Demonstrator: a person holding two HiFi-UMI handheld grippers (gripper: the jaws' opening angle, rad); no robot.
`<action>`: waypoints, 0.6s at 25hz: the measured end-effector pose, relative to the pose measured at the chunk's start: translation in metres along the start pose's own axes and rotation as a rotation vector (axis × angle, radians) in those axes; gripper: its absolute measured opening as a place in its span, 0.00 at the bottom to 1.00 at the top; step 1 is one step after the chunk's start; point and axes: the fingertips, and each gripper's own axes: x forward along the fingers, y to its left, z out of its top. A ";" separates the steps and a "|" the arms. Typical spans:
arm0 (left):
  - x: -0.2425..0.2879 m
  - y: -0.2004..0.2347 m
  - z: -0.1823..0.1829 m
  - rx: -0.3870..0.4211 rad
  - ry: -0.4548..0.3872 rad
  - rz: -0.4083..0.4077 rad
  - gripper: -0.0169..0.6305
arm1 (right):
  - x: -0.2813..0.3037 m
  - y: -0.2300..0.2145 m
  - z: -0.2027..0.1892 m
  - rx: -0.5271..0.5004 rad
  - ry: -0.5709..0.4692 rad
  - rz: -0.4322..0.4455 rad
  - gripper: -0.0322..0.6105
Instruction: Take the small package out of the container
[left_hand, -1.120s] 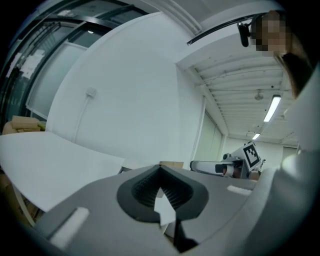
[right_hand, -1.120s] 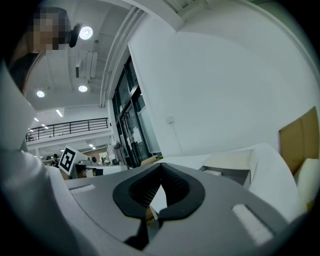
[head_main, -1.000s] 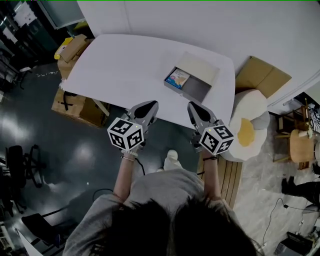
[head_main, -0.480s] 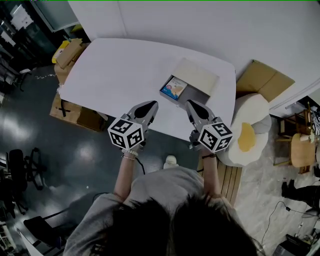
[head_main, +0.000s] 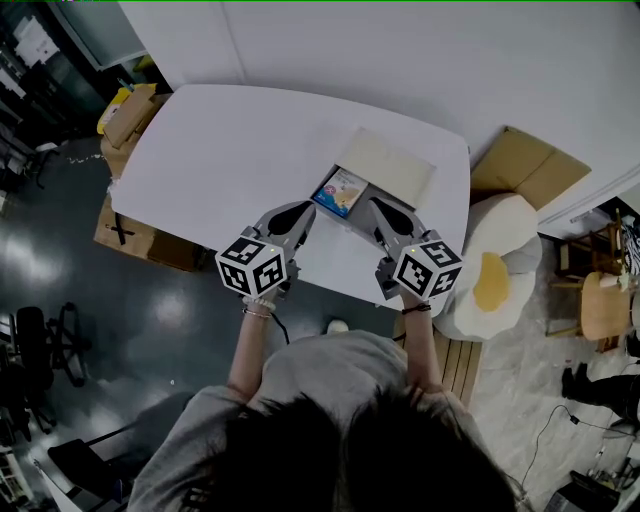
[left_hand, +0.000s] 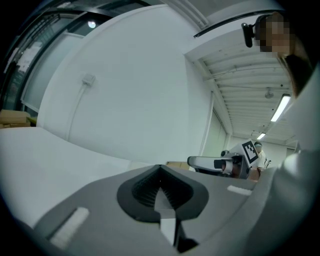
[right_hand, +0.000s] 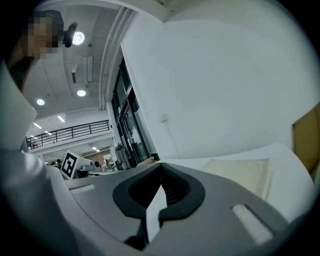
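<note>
A grey open container (head_main: 392, 198) with a beige lid (head_main: 387, 166) folded back lies on the white table (head_main: 230, 150), near its right front edge. The small colourful package (head_main: 339, 191) lies in the container's left end. My left gripper (head_main: 300, 211) is shut and empty, its tip just left of the package over the table's front edge. My right gripper (head_main: 379, 208) is shut and empty, its tip at the container's near wall. The left gripper view shows shut jaws (left_hand: 160, 167) and the right gripper (left_hand: 220, 162) beyond. The right gripper view shows shut jaws (right_hand: 161, 165) and the lid (right_hand: 240, 172).
Cardboard boxes (head_main: 125, 110) stand at the table's far left and one (head_main: 130, 230) below its left edge. Another cardboard box (head_main: 520, 165) and a white egg-shaped cushion (head_main: 490, 275) sit right of the table. A white wall runs behind it.
Both grippers have moved forward, from in front of the table to over its front edge, on either side of the package. Both stayed shut.
</note>
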 end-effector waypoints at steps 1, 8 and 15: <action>0.002 0.002 0.000 -0.003 0.000 0.002 0.01 | 0.002 -0.002 0.000 0.003 0.002 0.001 0.07; 0.014 0.018 -0.003 -0.022 0.026 0.004 0.01 | 0.017 -0.012 -0.006 0.047 0.022 0.001 0.07; 0.030 0.031 -0.012 -0.037 0.097 -0.036 0.01 | 0.028 -0.028 -0.017 0.135 0.031 -0.059 0.07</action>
